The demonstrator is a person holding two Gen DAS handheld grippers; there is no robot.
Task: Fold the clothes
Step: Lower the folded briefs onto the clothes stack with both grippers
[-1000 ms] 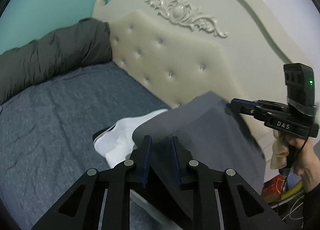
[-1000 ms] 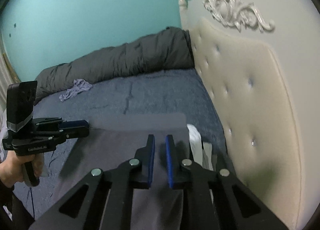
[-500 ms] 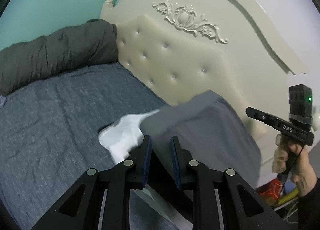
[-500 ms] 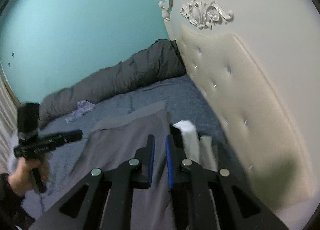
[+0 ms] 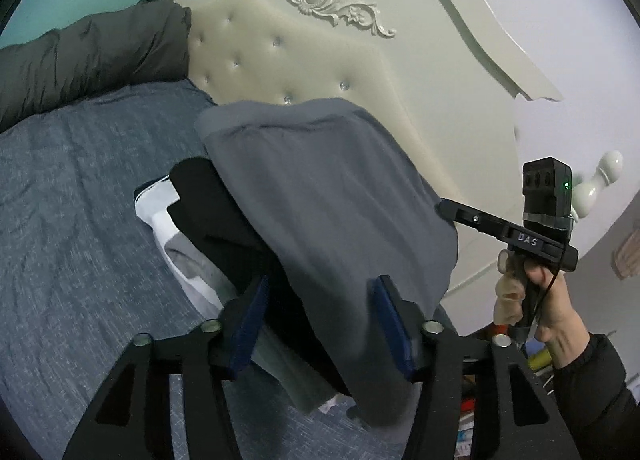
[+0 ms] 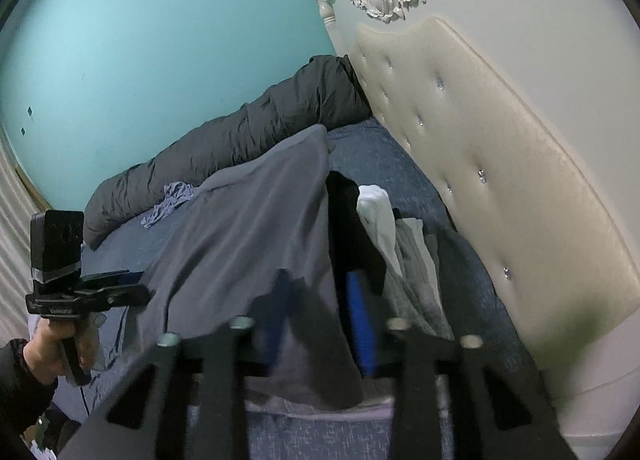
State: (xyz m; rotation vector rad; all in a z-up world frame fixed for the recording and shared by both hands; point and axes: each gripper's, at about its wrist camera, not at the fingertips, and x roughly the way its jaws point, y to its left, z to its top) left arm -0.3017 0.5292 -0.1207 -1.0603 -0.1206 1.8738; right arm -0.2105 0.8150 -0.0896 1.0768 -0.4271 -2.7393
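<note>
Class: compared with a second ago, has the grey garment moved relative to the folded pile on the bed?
Yes. The grey garment has been carried over the folded pile, toward the tufted headboard, now covering most of it.

Dim, cool indoor light with soft shadows, strong fisheye bending and dark corners in both views, and motion blur smearing the right gripper (image 6: 316,316) while the left wrist view stays sharper.

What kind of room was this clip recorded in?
Most likely a bedroom: a bed with a blue sheet, a cream tufted headboard and a dark rolled duvet along the teal wall.
</note>
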